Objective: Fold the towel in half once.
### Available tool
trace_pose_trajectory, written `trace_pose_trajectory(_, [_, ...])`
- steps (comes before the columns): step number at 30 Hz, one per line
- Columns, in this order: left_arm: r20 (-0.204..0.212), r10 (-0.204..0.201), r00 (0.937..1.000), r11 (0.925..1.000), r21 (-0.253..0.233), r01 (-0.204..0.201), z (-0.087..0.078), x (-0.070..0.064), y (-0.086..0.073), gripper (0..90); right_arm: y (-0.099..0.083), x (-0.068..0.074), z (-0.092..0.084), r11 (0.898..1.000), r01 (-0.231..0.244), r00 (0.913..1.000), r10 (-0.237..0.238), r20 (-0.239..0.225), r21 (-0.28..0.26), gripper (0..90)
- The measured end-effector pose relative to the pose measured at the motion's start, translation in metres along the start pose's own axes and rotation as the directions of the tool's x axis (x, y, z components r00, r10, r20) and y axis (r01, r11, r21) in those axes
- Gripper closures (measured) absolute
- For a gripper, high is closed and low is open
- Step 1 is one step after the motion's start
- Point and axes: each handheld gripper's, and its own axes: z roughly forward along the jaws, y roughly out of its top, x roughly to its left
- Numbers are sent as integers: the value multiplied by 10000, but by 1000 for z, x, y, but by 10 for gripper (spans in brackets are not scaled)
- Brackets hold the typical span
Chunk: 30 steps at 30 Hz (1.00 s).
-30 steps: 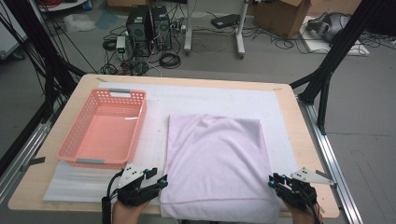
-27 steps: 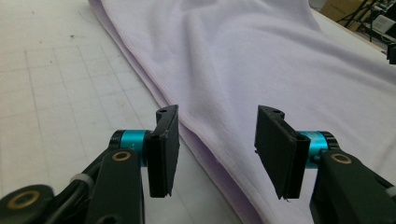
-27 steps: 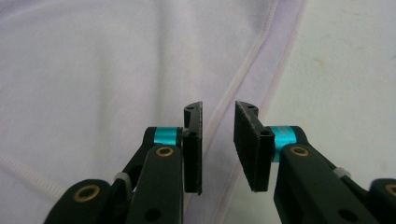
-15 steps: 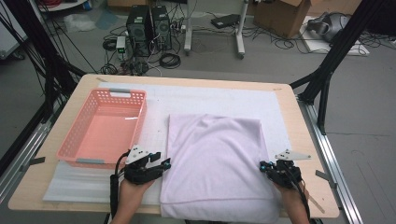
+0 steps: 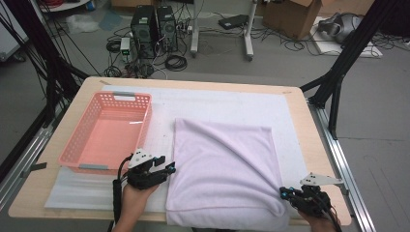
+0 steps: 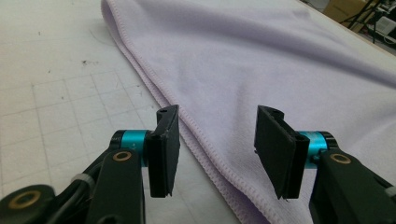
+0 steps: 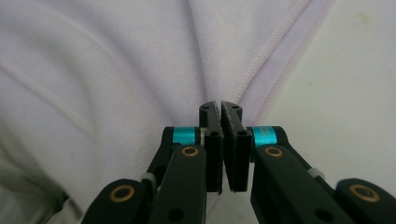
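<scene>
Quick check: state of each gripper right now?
Left gripper: open, jaws astride the towel edge, not pinching.
Right gripper: shut, apparently pinching the towel's near right corner.

We see a lab or a test room. The wooden table (image 5: 309, 145) stands inside a black metal frame (image 5: 338, 72) on a grey floor. Behind it, computer towers (image 5: 153, 26) stand on the floor with many loose cables (image 5: 174, 60), and a cardboard box (image 5: 290, 17) is near them.
</scene>
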Motion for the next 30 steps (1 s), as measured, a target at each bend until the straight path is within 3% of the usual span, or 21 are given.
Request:
trace_pose_trajectory(2, [-27, 11, 10000, 10000, 41, -10, 1, 1, 0, 503, 3, 3, -2, 9999, 127, 9999, -127, 45, 75, 868])
trace_pose_trajectory(6, [5, -40, 10000, 9998, 170, 40, 6, 2, 1, 503, 12, -1, -2, 9972, -183, 9990, 213, 400, -723, 728])
trace_pose_trajectory(10, [56, -24, 10000, 9995, 307, 23, 12, 2, 3, 506, 21, -16, 7, 9909, -442, 9956, 542, 768, -1275, 683])
trace_pose_trajectory(14, [-40, 30, 10000, 9981, 615, -28, 22, 6, 10, 565, 34, -29, 24, 9882, -711, 9919, 844, 950, -1357, 666])
trace_pose_trajectory(17, [-62, 55, 10000, 9967, 815, -50, 30, 7, 13, 585, 40, -29, 32, 9868, -626, 9929, 767, 905, -1495, 659])
trace_pose_trajectory(20, [37, 447, 9990, 9928, 1109, -448, 34, 2, 10, 584, 39, -24, 32, 9891, -400, 9951, 522, 842, -1415, 657])
trace_pose_trajectory(23, [175, 861, 9961, 9891, 1182, -876, 35, -5, 7, 545, 36, -19, 31, 9887, -243, 9988, 304, 389, -1481, 634])
trace_pose_trajectory(25, [345, 918, 9952, 9889, 1139, -952, 35, -9, 7, 530, 34, -16, 31, 9911, -88, 9999, 107, 135, -1328, 599])
trace_pose_trajectory(28, [419, 1282, 9909, 9789, 1551, -1332, 39, -14, 5, 527, 32, -11, 33, 9944, 116, 9999, -115, 17, -1049, 549])
trace_pose_trajectory(30, [564, 1450, 9878, 9744, 1652, -1524, 40, -17, 5, 527, 32, -10, 37, 9967, 272, 9995, -258, 194, -767, 591])
